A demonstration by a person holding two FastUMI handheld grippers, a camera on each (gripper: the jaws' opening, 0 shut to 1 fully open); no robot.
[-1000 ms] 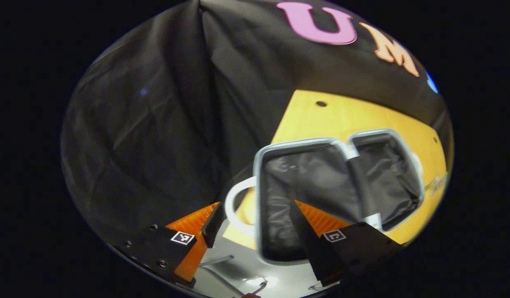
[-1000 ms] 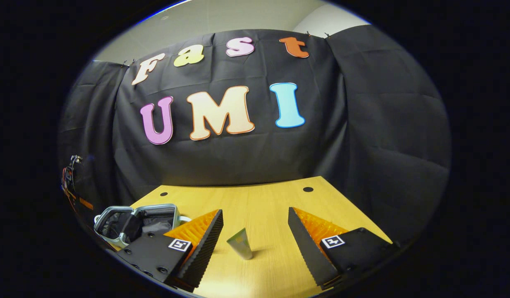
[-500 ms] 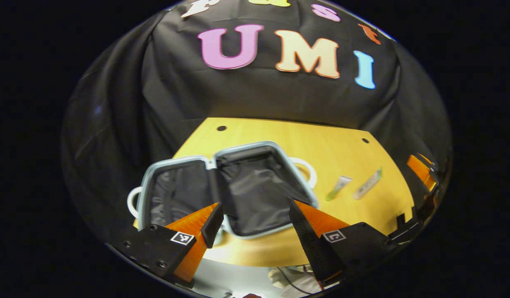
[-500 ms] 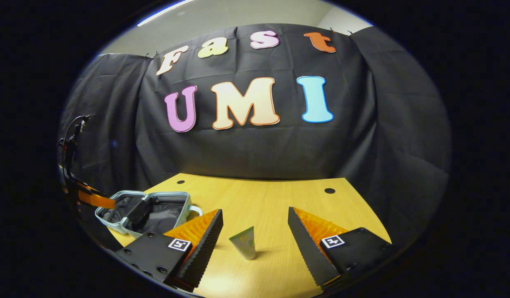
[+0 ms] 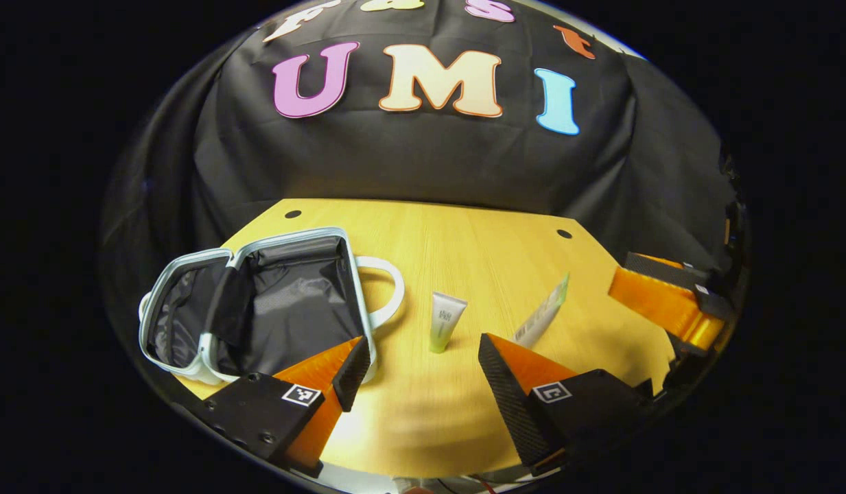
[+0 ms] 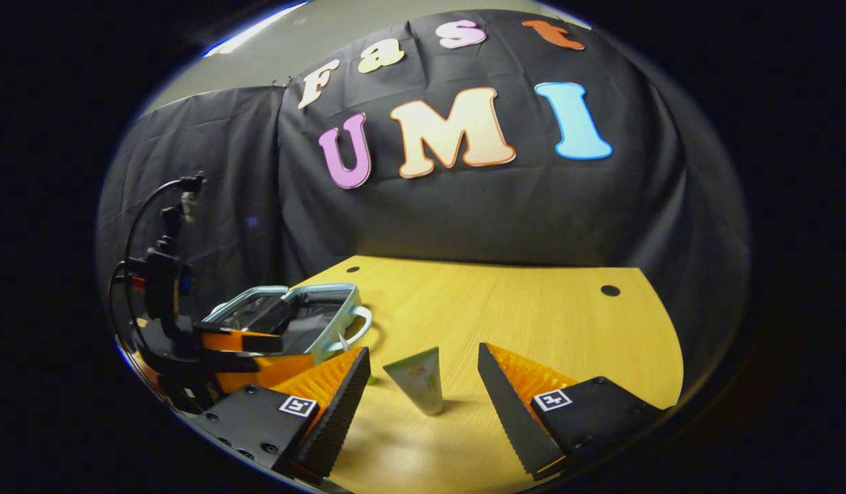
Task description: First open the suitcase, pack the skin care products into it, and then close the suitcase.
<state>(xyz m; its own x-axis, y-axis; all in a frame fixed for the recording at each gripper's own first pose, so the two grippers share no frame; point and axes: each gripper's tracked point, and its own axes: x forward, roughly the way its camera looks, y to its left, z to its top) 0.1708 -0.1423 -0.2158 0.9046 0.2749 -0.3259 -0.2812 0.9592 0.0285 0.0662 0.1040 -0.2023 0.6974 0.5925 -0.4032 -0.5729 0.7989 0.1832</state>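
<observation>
A pale blue suitcase lies open on the wooden table, its dark lining showing. My left gripper is open near its right half, with nothing between the fingers. A small green-and-white tube stands ahead of it. A second tube leans farther right, close to my right gripper. In the right gripper view that tube stands on its cap between the spread fingers of my open right gripper, untouched. The suitcase and my left gripper are at the left there.
The table has two small round holes near its far edge. A white loop handle sticks out from the suitcase toward the tubes. Black cloth walls stand close behind the table and at both sides.
My left gripper has swung right, from over the open suitcase to face the tubes. My right gripper has come closer to the standing tube, which now looks larger between its fingers.
</observation>
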